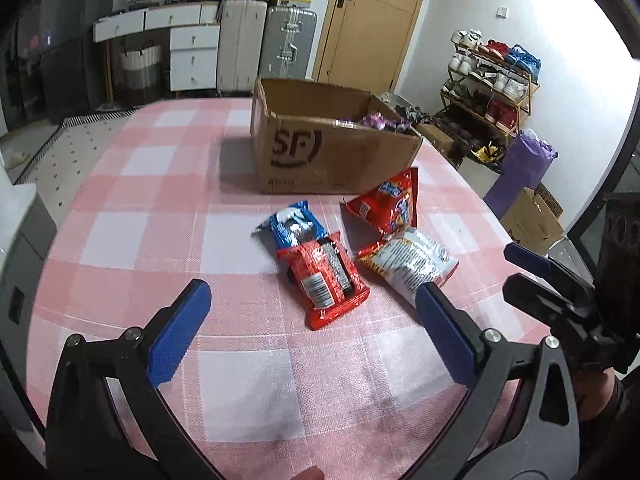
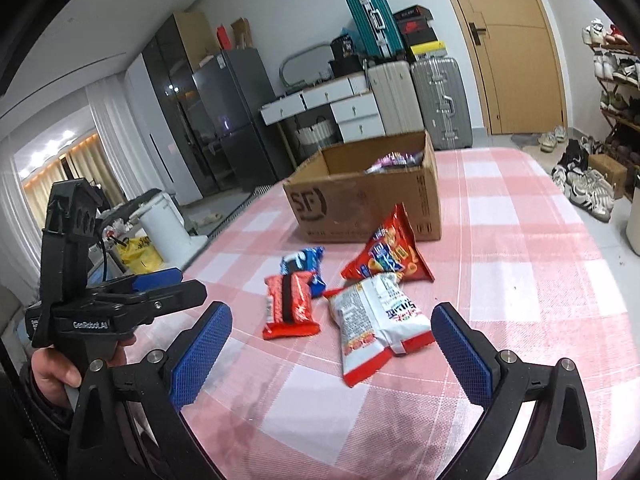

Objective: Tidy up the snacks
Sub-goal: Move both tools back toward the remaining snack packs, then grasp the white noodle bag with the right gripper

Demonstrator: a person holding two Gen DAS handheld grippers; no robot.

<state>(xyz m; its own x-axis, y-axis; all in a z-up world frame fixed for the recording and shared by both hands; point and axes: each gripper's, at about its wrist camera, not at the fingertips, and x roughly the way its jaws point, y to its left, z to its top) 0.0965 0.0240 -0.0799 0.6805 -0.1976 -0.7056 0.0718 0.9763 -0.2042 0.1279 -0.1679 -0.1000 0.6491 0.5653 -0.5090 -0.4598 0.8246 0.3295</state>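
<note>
An open cardboard box [image 1: 336, 152] marked SF stands on the pink checked tablecloth [image 1: 160, 200]; purple packets [image 1: 384, 122] lie inside it. In front of it lie a blue cookie pack [image 1: 294, 224], a red cookie pack [image 1: 326, 278] overlapping it, a red chips bag [image 1: 386, 204] and a white-and-red snack bag [image 1: 412, 262]. My left gripper [image 1: 312, 300] is open and empty, just short of the red pack. My right gripper [image 2: 332, 326] is open and empty, just short of the white-and-red bag [image 2: 376, 320]. The box [image 2: 368, 200] also shows in the right wrist view.
Suitcases [image 1: 264, 44], white drawers [image 1: 192, 56] and a wooden door [image 1: 376, 20] stand behind the table. A shoe rack [image 1: 492, 84], a purple bag [image 1: 520, 168] and a floor box [image 1: 532, 220] are to the right. A dark fridge [image 2: 224, 120] stands left.
</note>
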